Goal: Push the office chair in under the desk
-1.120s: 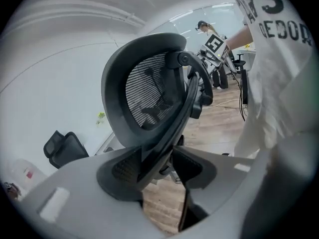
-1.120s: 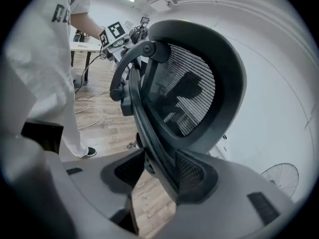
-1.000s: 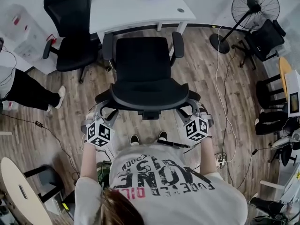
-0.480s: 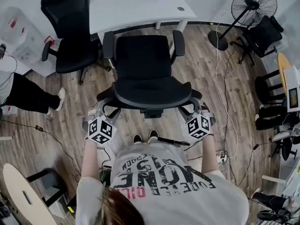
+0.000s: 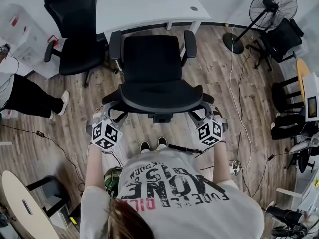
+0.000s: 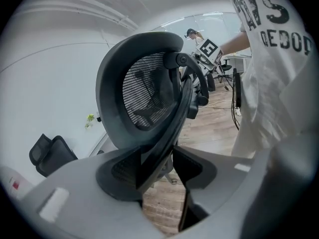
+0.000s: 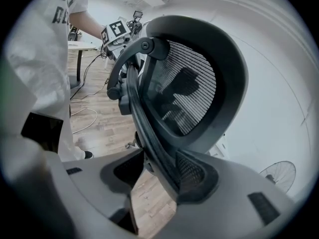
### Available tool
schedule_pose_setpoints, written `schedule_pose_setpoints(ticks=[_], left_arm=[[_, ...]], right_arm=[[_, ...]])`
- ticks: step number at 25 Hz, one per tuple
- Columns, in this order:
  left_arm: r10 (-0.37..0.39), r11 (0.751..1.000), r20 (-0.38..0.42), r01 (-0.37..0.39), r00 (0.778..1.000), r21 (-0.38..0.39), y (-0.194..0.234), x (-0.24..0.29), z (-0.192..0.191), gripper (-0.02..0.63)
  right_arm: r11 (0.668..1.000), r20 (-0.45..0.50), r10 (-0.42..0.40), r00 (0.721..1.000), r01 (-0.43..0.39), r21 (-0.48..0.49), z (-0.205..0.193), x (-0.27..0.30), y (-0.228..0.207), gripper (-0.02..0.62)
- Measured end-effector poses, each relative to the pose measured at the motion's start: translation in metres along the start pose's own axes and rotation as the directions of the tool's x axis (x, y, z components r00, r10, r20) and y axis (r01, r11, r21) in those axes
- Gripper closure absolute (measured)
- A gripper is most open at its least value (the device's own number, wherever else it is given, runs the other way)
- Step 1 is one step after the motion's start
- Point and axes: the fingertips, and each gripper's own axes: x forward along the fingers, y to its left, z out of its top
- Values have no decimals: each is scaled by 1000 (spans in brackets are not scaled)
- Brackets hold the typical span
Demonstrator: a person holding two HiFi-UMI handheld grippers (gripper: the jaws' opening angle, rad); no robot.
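The person's white T-shirt [image 5: 174,183] carries bold black print, upside down in the head view. "ONE" is legible in the large line; the smaller lines and a red one are too distorted to read. Just ahead, the left claw [image 5: 103,123] and right claw [image 5: 210,123] each clamp a side of the backrest [image 5: 159,101] of the office chair [image 5: 149,66]. In each gripper view the dark backrest rim [image 6: 149,153] runs between narrowed jaws. The chair stands on the wood floor [image 5: 214,78], facing the white desk [image 5: 144,9], its seat front at the desk's near edge and most of the seat still out. A second black chair [image 5: 70,26] sits at the desk's left end. A fan [image 5: 271,6] stands beyond the right corner.
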Motion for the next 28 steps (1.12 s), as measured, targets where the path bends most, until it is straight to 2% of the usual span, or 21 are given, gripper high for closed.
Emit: schedule_pose_setpoints(ticks=[9,28], left_arm=[[48,999,24,-48,999,5,-3,12,14,402],[85,996,-10,-85,996,-26,13,50,39,402]], right_arm=[[1000,-12,13,1000,-13,-5,-16,6,-17,407],[999,6,20,1000,-20,-44,-42,30,-67,400]])
